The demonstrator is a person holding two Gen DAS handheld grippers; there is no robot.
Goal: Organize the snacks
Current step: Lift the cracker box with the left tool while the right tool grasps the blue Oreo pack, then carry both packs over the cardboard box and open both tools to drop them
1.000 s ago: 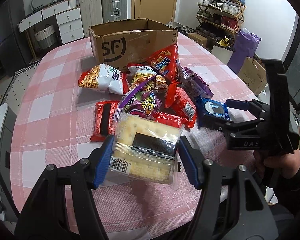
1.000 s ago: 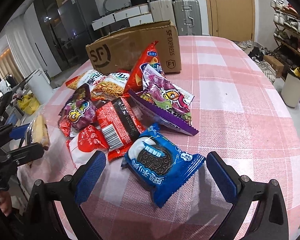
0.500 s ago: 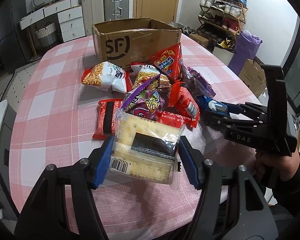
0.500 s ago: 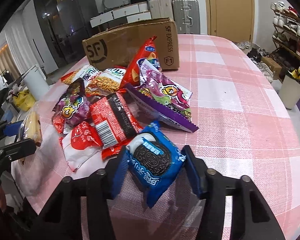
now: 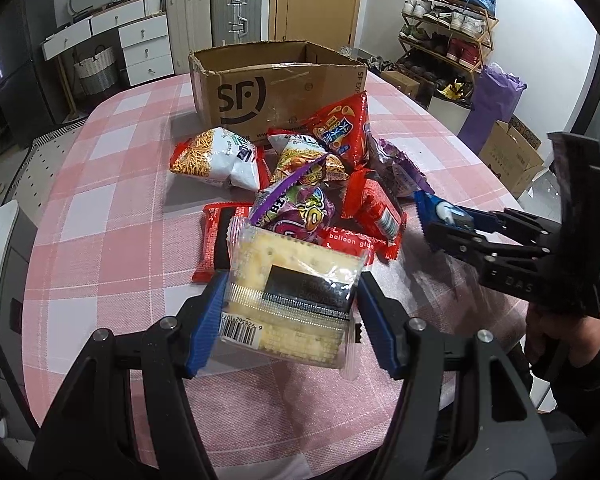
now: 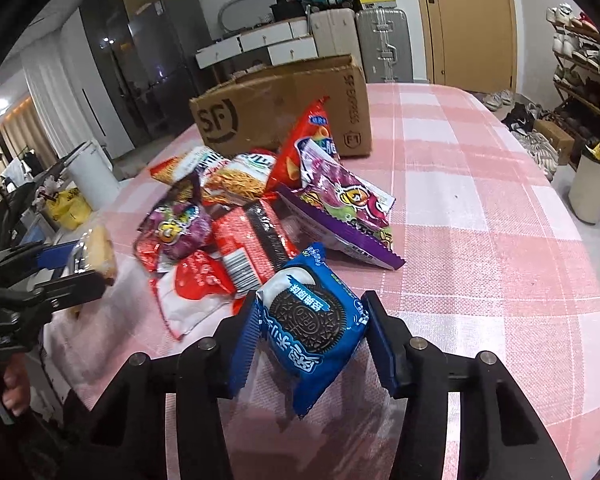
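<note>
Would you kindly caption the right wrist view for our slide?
Right claw shut on blue Oreo packet, snack pile and cardboard box beyond.

Both my grippers are matte black plastic. The left gripper (image 5: 288,324) and right gripper (image 6: 312,340) have ribbed blue pads and silver screws. "DAS" is embossed on the right one, dark sleeve at 4 o'clock.
</note>
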